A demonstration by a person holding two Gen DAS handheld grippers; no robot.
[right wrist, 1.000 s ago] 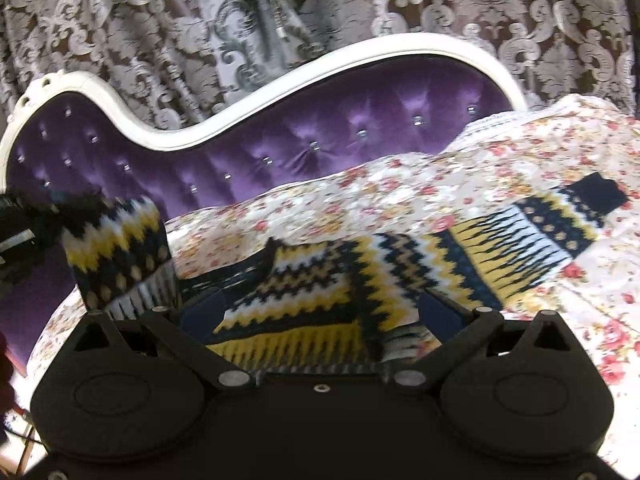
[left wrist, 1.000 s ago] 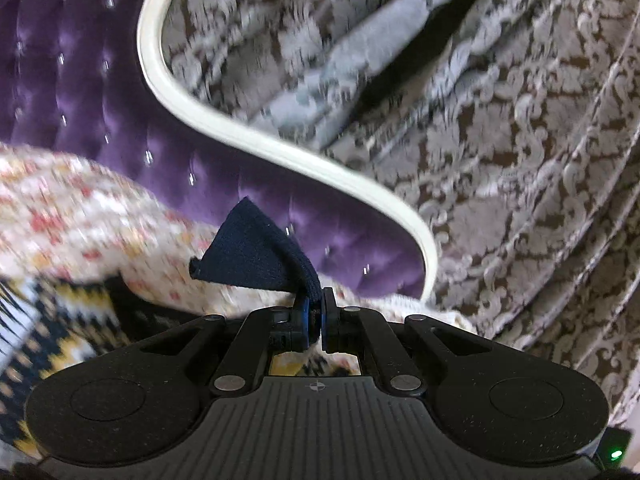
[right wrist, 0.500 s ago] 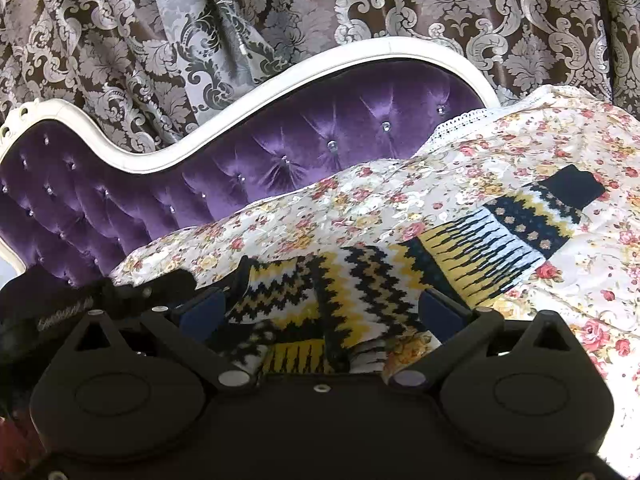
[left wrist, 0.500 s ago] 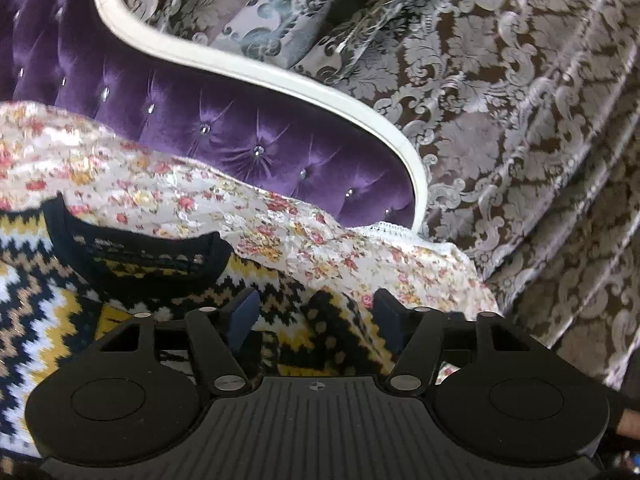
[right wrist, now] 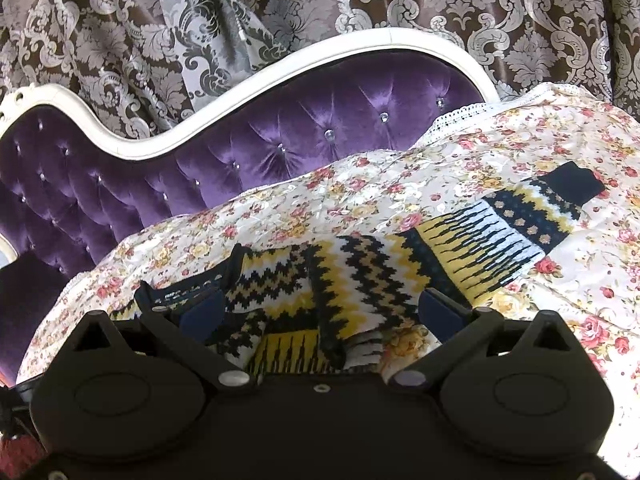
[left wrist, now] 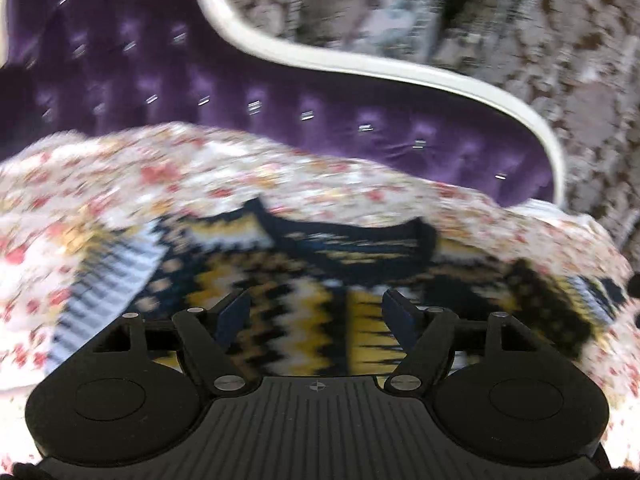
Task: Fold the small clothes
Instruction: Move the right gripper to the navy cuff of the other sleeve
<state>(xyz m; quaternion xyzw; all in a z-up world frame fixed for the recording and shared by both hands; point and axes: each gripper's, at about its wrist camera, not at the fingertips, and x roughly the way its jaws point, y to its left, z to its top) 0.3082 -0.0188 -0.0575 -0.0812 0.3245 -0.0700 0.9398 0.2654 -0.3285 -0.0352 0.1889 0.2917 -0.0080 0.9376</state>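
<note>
Looking at the biggest stuff first: the bed (right wrist: 568, 128) with its flowery cover is my work surface, so the sweater (right wrist: 360, 280) is spread flat on it with room to fold. From the right view its body lies near the tongs and one sleeve (right wrist: 520, 220) runs out to the right, cuff pointing away toward the far edge, so the long axis goes roughly side to side. The collar sits toward the purple headboard (right wrist: 280, 128). My left tongs (left wrist: 316, 312) have just been opening and stand spread over the chest with nothing pinched, though that view is blurry. My right tongs (right wrist: 320, 314) are spread too, hovering over the hem side, I'd guess ready for the next fold.
</note>
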